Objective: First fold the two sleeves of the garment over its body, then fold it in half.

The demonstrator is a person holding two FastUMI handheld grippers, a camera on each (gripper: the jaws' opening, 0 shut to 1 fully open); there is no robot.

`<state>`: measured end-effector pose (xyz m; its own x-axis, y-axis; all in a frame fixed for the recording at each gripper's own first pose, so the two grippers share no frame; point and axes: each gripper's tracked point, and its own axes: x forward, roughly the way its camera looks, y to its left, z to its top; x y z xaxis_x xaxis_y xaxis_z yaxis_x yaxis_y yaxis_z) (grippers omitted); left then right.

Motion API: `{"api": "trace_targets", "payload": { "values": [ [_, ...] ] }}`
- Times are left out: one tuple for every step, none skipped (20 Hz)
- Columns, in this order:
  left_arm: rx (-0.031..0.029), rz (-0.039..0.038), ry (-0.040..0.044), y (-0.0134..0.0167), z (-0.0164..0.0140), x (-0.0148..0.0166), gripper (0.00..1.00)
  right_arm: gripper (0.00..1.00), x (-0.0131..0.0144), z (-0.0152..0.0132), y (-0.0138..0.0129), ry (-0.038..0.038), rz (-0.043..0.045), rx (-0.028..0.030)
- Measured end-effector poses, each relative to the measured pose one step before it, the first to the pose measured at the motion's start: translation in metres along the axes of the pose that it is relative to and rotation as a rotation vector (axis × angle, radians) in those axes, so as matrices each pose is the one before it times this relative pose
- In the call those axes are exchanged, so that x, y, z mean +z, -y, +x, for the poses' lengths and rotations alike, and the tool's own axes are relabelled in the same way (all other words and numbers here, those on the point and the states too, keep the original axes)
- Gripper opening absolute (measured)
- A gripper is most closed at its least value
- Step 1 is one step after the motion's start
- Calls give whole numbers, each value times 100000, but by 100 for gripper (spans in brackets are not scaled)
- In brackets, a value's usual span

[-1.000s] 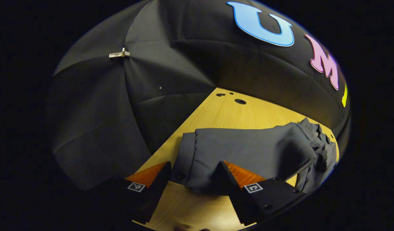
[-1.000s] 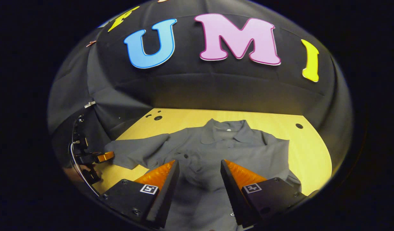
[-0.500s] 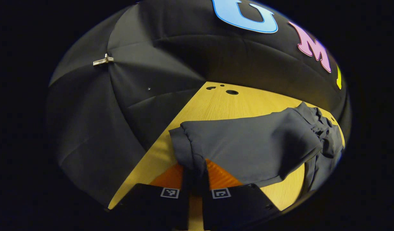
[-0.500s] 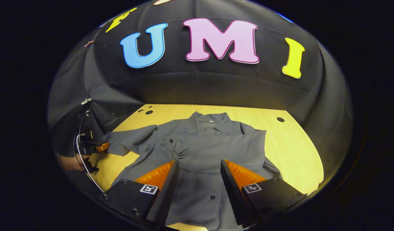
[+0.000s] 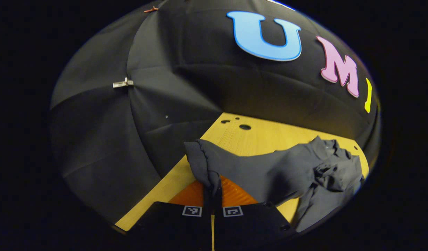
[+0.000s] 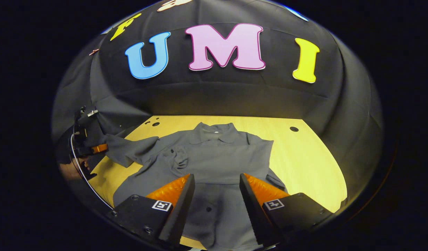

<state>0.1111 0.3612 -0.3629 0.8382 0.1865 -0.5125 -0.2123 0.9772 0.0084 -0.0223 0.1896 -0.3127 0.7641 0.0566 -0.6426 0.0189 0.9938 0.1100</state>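
Observation:
A grey collared shirt (image 6: 220, 164) lies flat on the wooden table (image 6: 304, 153), collar toward the wall. One sleeve lies folded across its chest. The other sleeve (image 6: 126, 153) stretches out to the left, where my left gripper (image 6: 95, 149) holds its end. In the left gripper view, the left gripper (image 5: 212, 190) is shut on the sleeve cuff (image 5: 203, 160), raised off the table, and the sleeve (image 5: 262, 170) sags toward the bunched shirt body (image 5: 328, 174). My right gripper (image 6: 214, 198) hangs open above the shirt's lower half, holding nothing.
Black cloth walls close in the table at the back and both sides. Small round holes (image 5: 245, 127) mark the table's far left corner, and another hole (image 6: 294, 129) sits at the far right. A hand (image 6: 69, 170) shows behind the left gripper. Bare wood (image 5: 262, 137) lies beyond the sleeve.
The left gripper went from open around the cuff to shut on it, then lifted it off the table. The right gripper drew back from the shirt, staying open.

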Motion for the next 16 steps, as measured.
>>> {"api": "trace_targets", "payload": {
  "values": [
    [-349,-491,1488,1015,-974,903,8,81,-62,-147,827,-121,245,-106],
    [-598,-420,943,1103,-916,770,8,81,-80,-182,837,213,467,104],
    [-788,-395,937,1225,-823,610,8,81,42,-186,805,82,460,-141],
    [-827,-141,713,1143,-601,618,8,81,-29,-222,864,292,573,-315],
    [-710,1028,621,1215,-634,380,8,81,-9,-180,838,297,796,-371],
    [-575,1830,773,949,-380,438,8,80,-36,-337,870,359,738,-434],
    [-1036,1991,684,1253,-393,445,8,80,-35,-284,851,248,440,-734],
    [-1079,1317,764,1038,-273,414,8,81,-70,-211,932,526,254,-851],
    [-1318,1182,879,1235,-328,443,5,81,-172,-274,862,-1,481,-665],
    [-1464,693,848,1268,-269,597,8,81,-279,-365,789,-178,669,-539],
    [-1823,139,1044,1545,-275,577,8,80,-395,-247,934,-329,637,-792],
    [-1525,48,859,1298,-192,590,8,80,-298,-141,678,-354,468,-504],
    [-1384,-112,897,1204,-142,460,8,81,-178,-169,650,-496,380,-609],
    [-1827,-545,640,1537,-200,467,8,81,-334,-202,613,-537,422,-740],
    [-1478,-512,656,1473,-84,503,8,81,-263,-107,689,-507,602,-388],
    [-1722,-208,530,1439,-190,352,8,81,-349,-172,708,-624,675,-697]
  ]
}}
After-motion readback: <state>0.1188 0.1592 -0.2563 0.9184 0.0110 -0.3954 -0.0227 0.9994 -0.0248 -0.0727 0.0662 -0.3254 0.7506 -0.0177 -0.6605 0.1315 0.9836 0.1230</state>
